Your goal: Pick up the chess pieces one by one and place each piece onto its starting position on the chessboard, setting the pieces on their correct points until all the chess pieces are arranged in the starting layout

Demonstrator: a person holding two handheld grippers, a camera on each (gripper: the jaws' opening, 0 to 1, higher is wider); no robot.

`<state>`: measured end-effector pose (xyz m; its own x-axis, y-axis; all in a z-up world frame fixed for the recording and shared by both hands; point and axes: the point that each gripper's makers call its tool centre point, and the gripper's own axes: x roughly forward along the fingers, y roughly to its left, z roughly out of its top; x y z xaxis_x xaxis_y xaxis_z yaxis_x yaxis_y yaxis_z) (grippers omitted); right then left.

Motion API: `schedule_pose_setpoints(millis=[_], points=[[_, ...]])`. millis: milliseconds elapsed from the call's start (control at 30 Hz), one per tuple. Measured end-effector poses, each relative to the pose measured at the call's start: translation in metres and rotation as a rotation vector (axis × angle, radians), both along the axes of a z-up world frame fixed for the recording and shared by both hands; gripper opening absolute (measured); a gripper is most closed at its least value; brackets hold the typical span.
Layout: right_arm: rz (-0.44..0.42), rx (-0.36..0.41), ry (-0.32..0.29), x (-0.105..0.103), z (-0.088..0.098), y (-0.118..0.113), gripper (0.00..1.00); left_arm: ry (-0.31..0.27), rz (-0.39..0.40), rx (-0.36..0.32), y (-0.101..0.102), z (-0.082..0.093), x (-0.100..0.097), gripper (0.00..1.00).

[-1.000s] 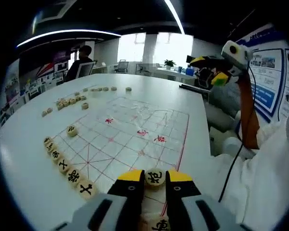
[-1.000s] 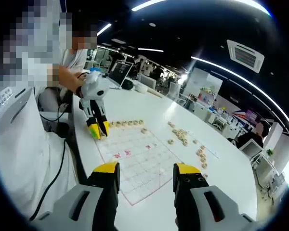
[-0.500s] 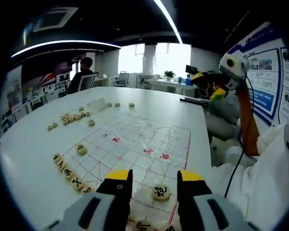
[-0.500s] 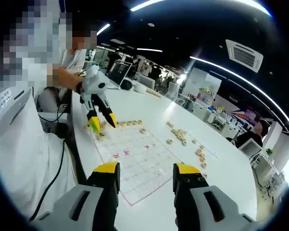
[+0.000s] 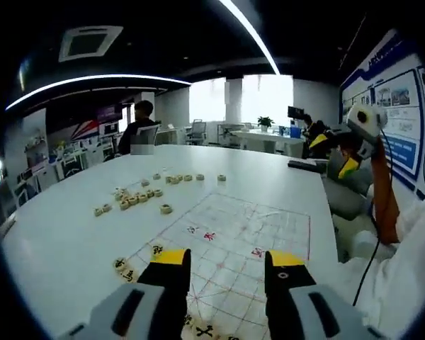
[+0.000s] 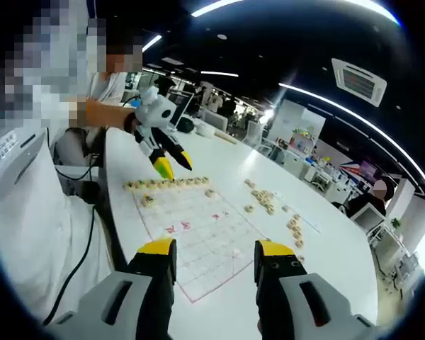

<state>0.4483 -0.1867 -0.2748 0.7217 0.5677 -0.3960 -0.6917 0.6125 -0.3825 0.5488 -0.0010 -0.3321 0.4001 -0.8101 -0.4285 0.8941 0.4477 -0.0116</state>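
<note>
At the bottom of its own view, the left gripper (image 5: 225, 263) stands wide and empty over the board (image 5: 244, 244); loose pieces (image 5: 136, 199) lie mid-left. The right gripper (image 6: 213, 253) gapes likewise, a row of pieces (image 6: 171, 183) beyond on the board's far edge.

Illumination is moderate and even. Light comes from ceiling strip lights (image 5: 249, 32) and, in the left gripper view, from overexposed windows (image 5: 242, 95) at the far end. The white counter (image 5: 78, 234) reflects diffuse light without hard shadows. Fisheye distortion bends straight lines toward the edges in both views. Distant room detail is soft, possibly from motion blur. The chess pieces (image 5: 131, 200) remain small, their markings unreadable.
</note>
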Motion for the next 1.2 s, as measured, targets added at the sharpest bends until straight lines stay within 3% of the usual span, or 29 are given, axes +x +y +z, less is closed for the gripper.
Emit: schedule_pose_setpoints(millis=[333,733,1100,1200], points=[[-0.007,0.006,-0.004,0.000,0.001,-0.002,0.44,0.005,0.072,-0.025,-0.020,-0.001,0.066,0.43],[-0.010,0.010,-0.004,0.000,0.002,-0.005,0.44,0.032,0.113,-0.024,-0.060,-0.014,0.121,0.44],[-0.015,0.015,-0.009,0.001,0.003,-0.008,0.44,0.049,0.191,0.043,-0.064,-0.047,0.167,0.45],[-0.013,0.015,-0.009,0.001,0.004,-0.008,0.44,0.047,0.189,0.077,-0.064,-0.059,0.170,0.45]])
